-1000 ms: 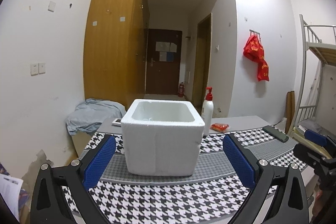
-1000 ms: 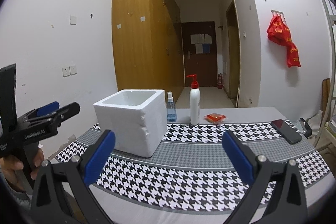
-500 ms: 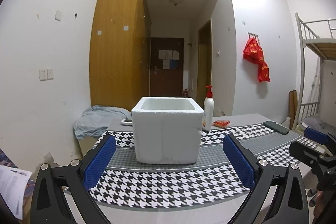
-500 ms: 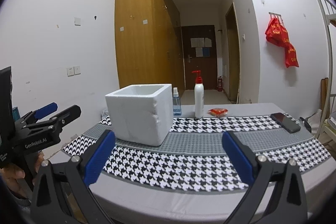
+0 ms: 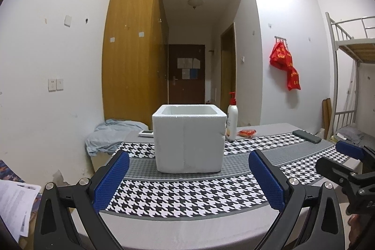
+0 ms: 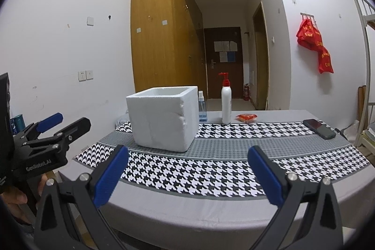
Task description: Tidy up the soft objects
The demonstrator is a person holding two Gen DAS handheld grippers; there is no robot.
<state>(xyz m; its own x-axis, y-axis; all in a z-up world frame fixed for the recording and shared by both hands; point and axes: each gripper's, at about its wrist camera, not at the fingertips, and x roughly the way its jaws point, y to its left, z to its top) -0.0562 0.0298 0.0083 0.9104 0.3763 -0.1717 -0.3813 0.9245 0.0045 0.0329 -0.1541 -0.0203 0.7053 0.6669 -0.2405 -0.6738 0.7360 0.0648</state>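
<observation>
A white foam box [image 5: 189,138] stands open-topped on the houndstooth cloth [image 5: 187,193], straight ahead in the left wrist view and left of centre as the foam box [image 6: 164,117] in the right wrist view. A small red packet [image 5: 246,132] lies behind it; the same red packet [image 6: 246,117] shows far back in the right view. My left gripper [image 5: 188,179] is open and empty before the table's near edge. My right gripper [image 6: 187,173] is open too, with nothing between its fingers. Each gripper shows at the side of the other's view.
A white pump bottle [image 6: 226,102] and a small spray bottle [image 6: 202,107] stand behind the box. A dark phone [image 6: 319,128] lies at the right of the table [image 6: 199,207]. A light blue cloth heap [image 5: 112,135] sits off the table's left. A bunk bed frame [image 5: 346,76] stands right.
Both grippers have pulled back and dropped lower, so the table and box look farther away and the box interior is less visible. Both stay open.
</observation>
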